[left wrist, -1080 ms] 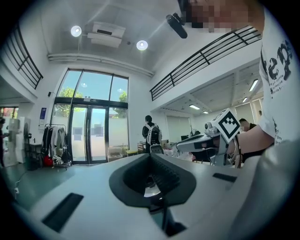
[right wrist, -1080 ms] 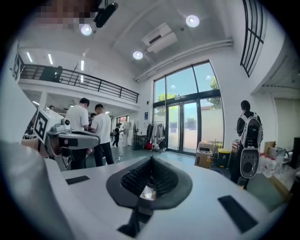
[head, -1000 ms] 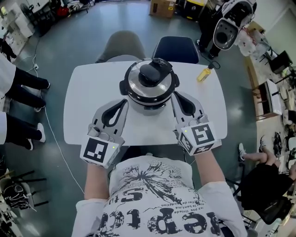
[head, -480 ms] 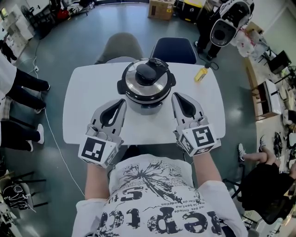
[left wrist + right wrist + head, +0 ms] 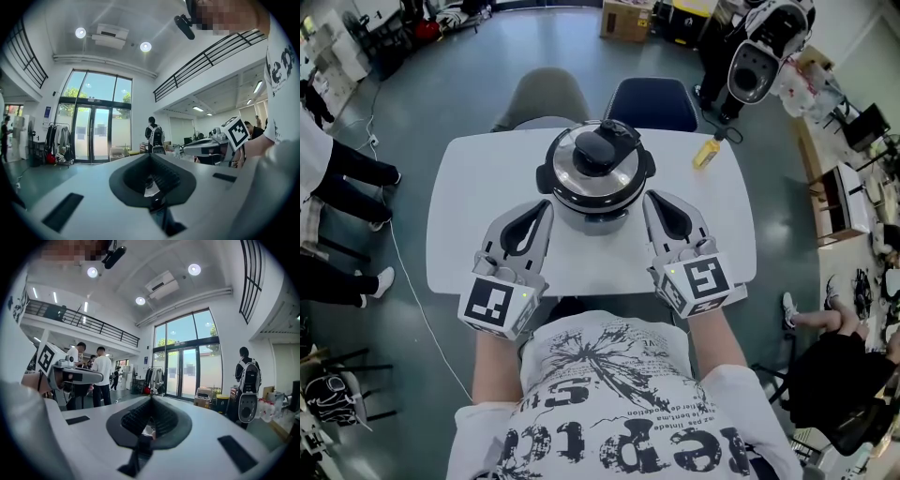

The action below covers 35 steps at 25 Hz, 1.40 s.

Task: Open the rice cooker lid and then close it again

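**Rice cooker lid down, both grippers shut and empty**

Rice cooker (image 5: 598,178) stands on the white table (image 5: 478,187), at the middle of the far half, in front of a grey chair (image 5: 546,97) and a blue chair (image 5: 654,101). Lid (image 5: 575,169) is down; black handle (image 5: 602,147) sits on top of it.

Left gripper (image 5: 546,208) lies level just beside the cooker's left side, tip near the base. Whether it touches the cooker cannot be told. Its own view shows the fingers pressed together with nothing between them.

Right gripper (image 5: 649,199) lies level just beside the cooker's right side, tip close to the body; contact cannot be told there either. Its fingers are also pressed together, with nothing held.

A small yellow object (image 5: 708,153) lies on the table to the right of the cooker, apart from it and from both grippers.
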Each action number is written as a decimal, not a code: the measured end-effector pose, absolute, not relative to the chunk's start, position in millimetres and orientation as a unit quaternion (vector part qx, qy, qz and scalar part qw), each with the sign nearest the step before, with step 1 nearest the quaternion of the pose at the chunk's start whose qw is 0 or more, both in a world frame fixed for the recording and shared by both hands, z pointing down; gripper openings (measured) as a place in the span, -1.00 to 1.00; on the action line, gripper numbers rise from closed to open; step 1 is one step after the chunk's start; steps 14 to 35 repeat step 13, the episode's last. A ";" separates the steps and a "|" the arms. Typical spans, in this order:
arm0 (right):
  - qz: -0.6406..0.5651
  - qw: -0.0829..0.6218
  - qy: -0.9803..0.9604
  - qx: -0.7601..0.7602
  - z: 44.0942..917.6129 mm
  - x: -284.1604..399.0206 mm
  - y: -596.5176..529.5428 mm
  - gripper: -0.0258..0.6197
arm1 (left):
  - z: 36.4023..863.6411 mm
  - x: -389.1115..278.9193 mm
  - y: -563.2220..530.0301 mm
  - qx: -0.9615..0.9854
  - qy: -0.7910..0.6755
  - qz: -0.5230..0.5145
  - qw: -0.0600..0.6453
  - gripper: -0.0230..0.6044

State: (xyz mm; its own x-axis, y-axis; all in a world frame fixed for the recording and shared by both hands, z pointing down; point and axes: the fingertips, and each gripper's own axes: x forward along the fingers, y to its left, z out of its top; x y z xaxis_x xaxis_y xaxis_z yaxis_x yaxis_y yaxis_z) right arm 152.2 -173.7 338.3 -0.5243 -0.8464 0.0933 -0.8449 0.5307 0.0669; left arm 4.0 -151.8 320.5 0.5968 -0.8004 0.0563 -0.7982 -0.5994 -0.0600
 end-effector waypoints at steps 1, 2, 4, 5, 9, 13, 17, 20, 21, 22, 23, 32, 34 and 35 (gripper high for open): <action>-0.009 0.059 -0.873 0.484 339.4 151.4 -173.8 -0.88 | 321.4 3.8 -152.1 -0.893 0.447 -0.040 0.013 -0.89; -0.012 0.062 -0.873 0.483 340.3 150.8 -173.6 -0.88 | 322.3 3.7 -152.1 -0.894 0.447 -0.041 0.013 -0.89; -0.016 0.065 -0.872 0.485 341.9 150.6 -173.3 -0.88 | 324.3 4.2 -152.0 -0.894 0.446 -0.043 0.012 -0.89; -0.017 0.065 -0.871 0.486 342.8 151.0 -173.4 -0.88 | 325.4 4.7 -152.1 -0.895 0.445 -0.044 0.011 -0.89; -0.015 0.066 -0.870 0.489 346.7 153.3 -173.9 -0.88 | 328.9 6.4 -152.0 -0.896 0.441 -0.045 0.011 -0.89; -0.016 0.063 -0.866 0.496 347.3 156.2 -174.2 -0.88 | 329.9 7.7 -151.7 -0.898 0.438 -0.045 0.013 -0.89; -0.016 0.063 -0.866 0.496 347.3 156.2 -174.2 -0.88 | 329.9 7.7 -151.7 -0.898 0.438 -0.045 0.013 -0.89; -0.016 0.063 -0.866 0.496 347.3 156.2 -174.2 -0.88 | 329.9 7.7 -151.7 -0.898 0.438 -0.045 0.013 -0.89; -0.016 0.063 -0.866 0.496 347.3 156.2 -174.2 -0.88 | 329.9 7.7 -151.7 -0.898 0.438 -0.045 0.013 -0.89; -0.016 0.063 -0.866 0.496 347.3 156.2 -174.2 -0.88 | 329.9 7.7 -151.7 -0.898 0.438 -0.045 0.013 -0.89; -0.016 0.063 -0.866 0.496 347.3 156.2 -174.2 -0.88 | 329.9 7.7 -151.7 -0.898 0.438 -0.045 0.013 -0.89; -0.016 0.063 -0.866 0.496 347.3 156.2 -174.2 -0.88 | 329.9 7.7 -151.7 -0.898 0.438 -0.045 0.013 -0.89; -0.016 0.063 -0.866 0.496 347.3 156.2 -174.2 -0.88 | 329.9 7.7 -151.7 -0.898 0.438 -0.045 0.013 -0.89; -0.016 0.063 -0.866 0.496 347.3 156.2 -174.2 -0.88 | 329.9 7.7 -151.7 -0.898 0.438 -0.045 0.013 -0.89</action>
